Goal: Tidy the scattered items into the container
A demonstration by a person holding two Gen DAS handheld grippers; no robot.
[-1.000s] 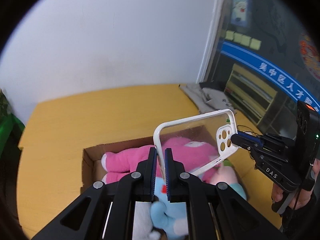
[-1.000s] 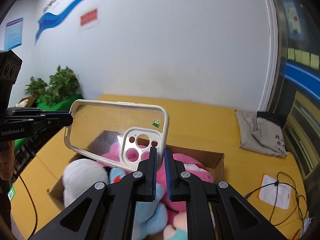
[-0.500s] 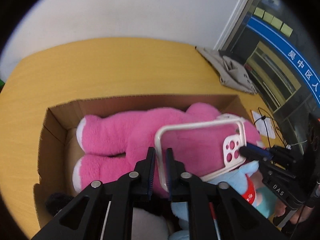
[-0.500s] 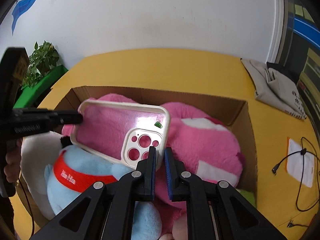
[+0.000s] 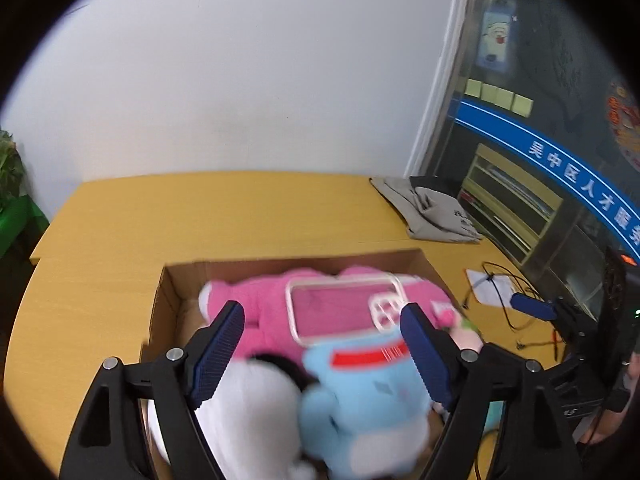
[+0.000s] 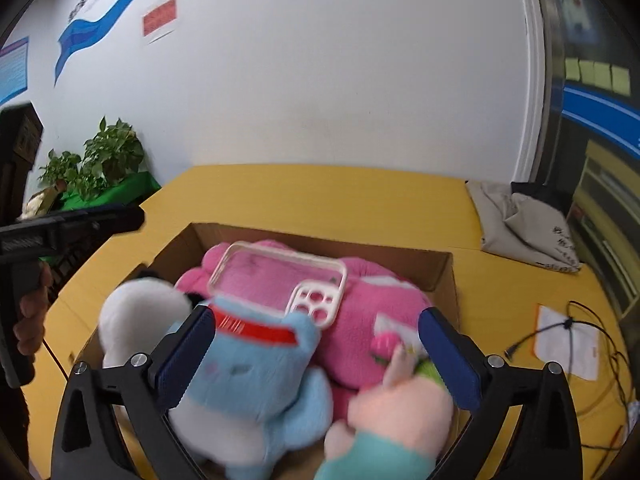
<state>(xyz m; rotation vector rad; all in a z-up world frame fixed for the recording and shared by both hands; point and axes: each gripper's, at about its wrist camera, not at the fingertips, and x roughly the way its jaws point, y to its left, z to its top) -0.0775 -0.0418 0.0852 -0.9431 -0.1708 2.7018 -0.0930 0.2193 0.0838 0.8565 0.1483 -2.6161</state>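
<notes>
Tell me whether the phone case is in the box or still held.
In the box. The phone case lies flat on the pink plush toy inside the cardboard box; both grippers' jaws stand wide apart, gripping nothing.

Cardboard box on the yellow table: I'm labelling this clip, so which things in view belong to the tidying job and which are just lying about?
Part of the job:
- cardboard box
- phone case on the pink plush
- blue plush
- white plush
- left gripper and right gripper, both open

Lying about:
- grey cloth bag
- cable
- paper slip
- potted plant
</notes>
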